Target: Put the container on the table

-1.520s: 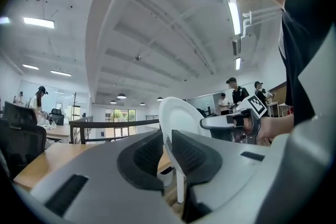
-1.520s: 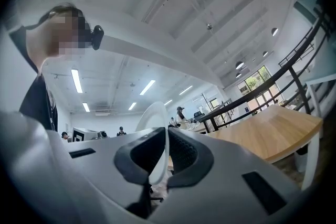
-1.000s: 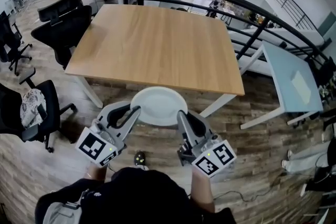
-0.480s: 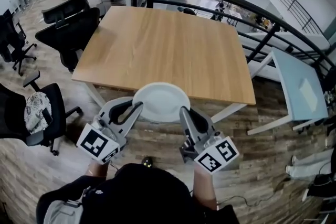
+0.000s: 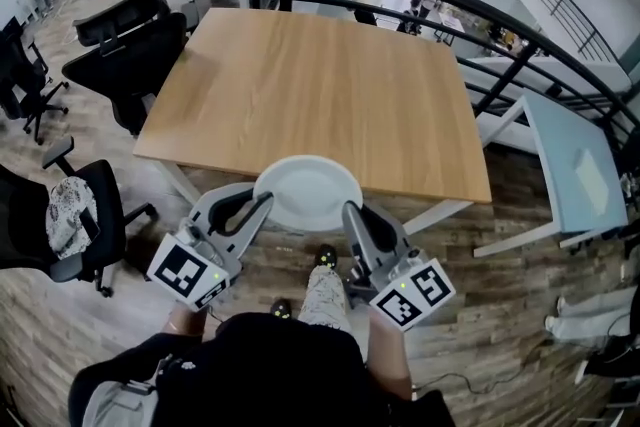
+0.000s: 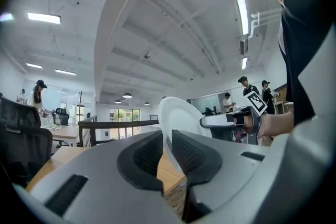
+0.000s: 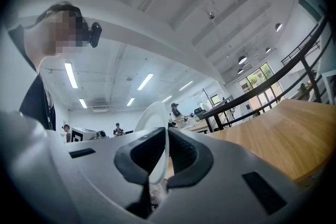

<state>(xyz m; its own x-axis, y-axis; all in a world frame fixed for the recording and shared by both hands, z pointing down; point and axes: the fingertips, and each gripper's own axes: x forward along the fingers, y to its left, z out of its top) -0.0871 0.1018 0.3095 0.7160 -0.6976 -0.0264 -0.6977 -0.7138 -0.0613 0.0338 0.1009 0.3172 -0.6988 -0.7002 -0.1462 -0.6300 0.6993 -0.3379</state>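
Your left claw (image 5: 264, 203), right claw (image 5: 348, 211) both pinching white plate (image 5: 306, 190) rim. Table (image 5: 320, 85) just ahead, plate not set down yet.

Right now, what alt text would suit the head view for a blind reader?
A white plate is held by its rim, the left gripper clamped on one side and the right gripper on the other, at the near edge of a wooden table. Black office chairs stand at left.

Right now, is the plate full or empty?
Empty. In the head view the plate shows a bare white inside, with nothing lying in it.
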